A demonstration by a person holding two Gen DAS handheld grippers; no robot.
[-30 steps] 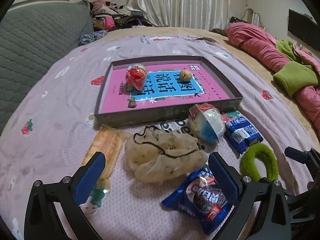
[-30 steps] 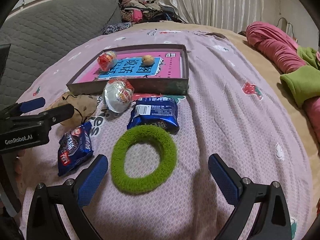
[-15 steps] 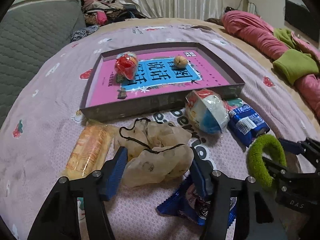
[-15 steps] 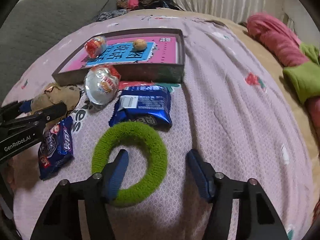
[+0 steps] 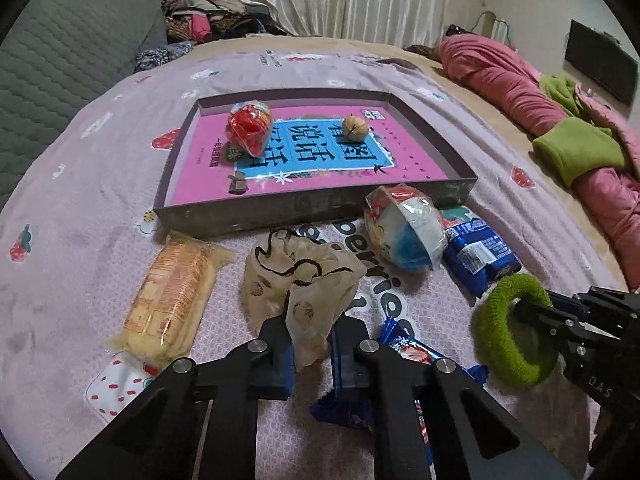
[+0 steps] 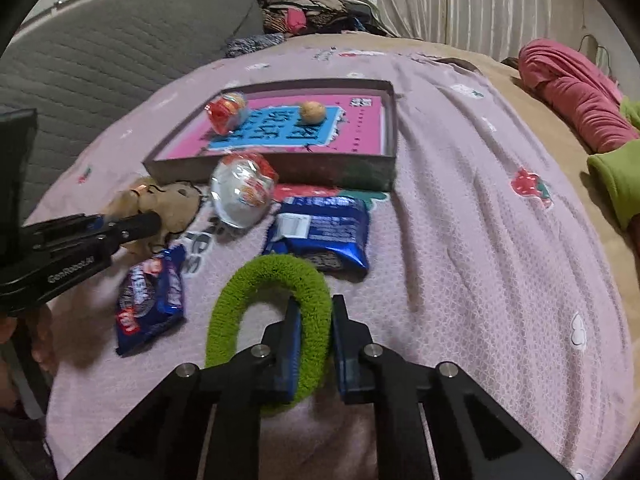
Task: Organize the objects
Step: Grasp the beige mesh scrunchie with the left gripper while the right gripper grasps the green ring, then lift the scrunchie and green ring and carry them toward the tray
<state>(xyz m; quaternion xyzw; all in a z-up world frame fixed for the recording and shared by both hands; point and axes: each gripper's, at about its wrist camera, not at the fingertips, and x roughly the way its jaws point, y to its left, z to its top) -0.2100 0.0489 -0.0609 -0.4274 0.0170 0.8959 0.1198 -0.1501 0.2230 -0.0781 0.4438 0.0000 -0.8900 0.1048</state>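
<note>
My left gripper (image 5: 311, 334) is shut on the near edge of a crumpled beige drawstring pouch (image 5: 298, 280) lying on the pink bedspread. My right gripper (image 6: 312, 326) is shut on the right side of a fuzzy green ring (image 6: 272, 312), squeezing it into a narrow loop. The ring (image 5: 512, 328) and the right gripper's black fingers also show at the right of the left wrist view. Beyond them a shallow grey box (image 5: 280, 212) with a pink bottom holds a red wrapped ball (image 5: 248, 128) and a walnut (image 5: 354, 125).
Loose on the bedspread: a yellow cracker packet (image 5: 172, 300), a white-and-blue wrapped ball (image 5: 404, 228), a blue snack pack (image 5: 480, 252) and a blue cookie packet (image 6: 150, 296). Pink and green bedding (image 5: 560, 120) piles at the right, a grey headboard (image 6: 100, 60) at the left.
Both grippers went from wide open to shut. The left closed on the beige pouch, bunching it up; the right closed on the green ring, which is now squeezed narrow.
</note>
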